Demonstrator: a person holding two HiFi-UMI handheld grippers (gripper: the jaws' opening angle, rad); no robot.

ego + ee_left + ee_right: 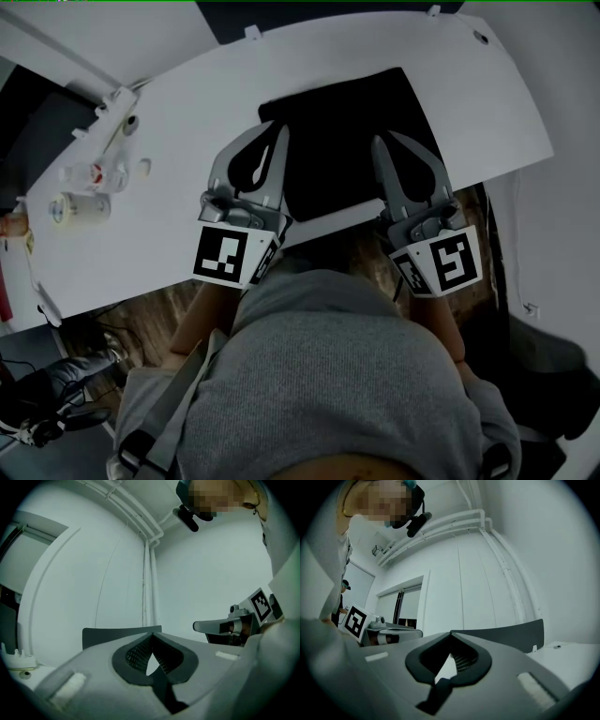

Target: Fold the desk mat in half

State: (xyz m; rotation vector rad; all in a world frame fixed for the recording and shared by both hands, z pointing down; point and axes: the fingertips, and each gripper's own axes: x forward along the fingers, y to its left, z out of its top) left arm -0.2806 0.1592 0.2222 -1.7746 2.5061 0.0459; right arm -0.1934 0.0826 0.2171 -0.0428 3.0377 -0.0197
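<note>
— So, where is the desk mat [333, 141]?
— Flat on the white bench [169, 216], beneath and between the two claws. The left claw [280, 131] hangs over its left edge, the right claw [377, 143] over its right half. The mat runs on past both tips.
— Are they gripping it?
— No. Both claws are closed, pads together, nothing between them.
— Anything unclear?
— Each claw covers a near corner. In the gripper views the claws' own bodies hide the mat. One layer or two, I cannot tell.
</note>
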